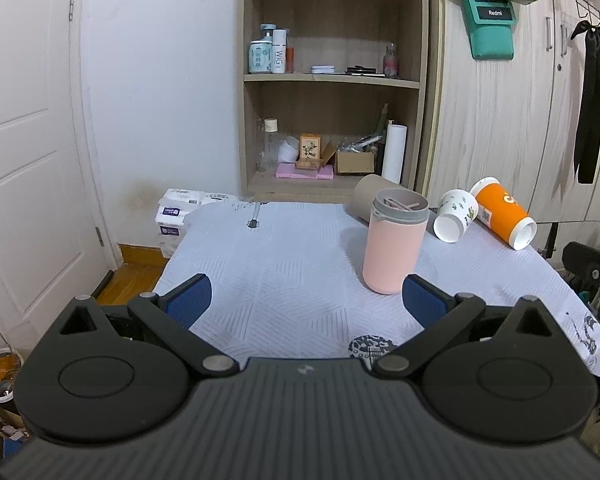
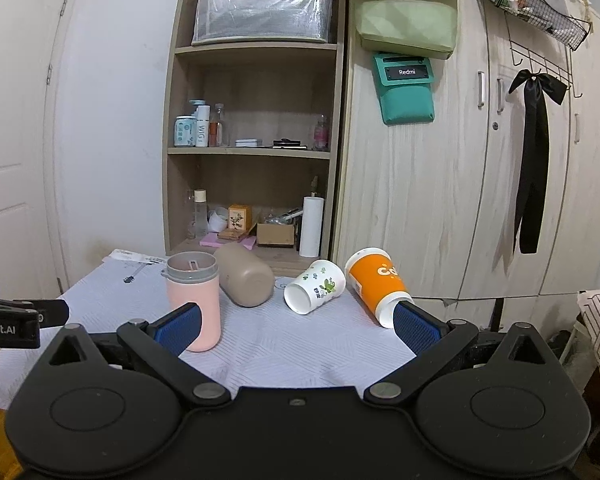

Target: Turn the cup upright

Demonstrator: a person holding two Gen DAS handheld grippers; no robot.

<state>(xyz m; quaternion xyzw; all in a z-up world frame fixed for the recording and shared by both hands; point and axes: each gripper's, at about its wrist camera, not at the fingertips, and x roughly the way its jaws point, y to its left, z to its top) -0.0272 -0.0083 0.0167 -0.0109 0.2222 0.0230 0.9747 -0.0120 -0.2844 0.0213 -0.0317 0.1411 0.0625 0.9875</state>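
On the far right of the cloth-covered worktop [image 2: 268, 344], three cups lie toppled: a beige cup [image 2: 244, 278], a white printed cup [image 2: 315, 286] and an orange cup [image 2: 376, 284], long axes flat. One pink cup [image 2: 194, 300] stands upright. Nearest them, the right hand-held gripper [image 2: 296, 326] gapes wide and empty; the left hand-held gripper [image 1: 306, 300], likewise spread, sits farther off.
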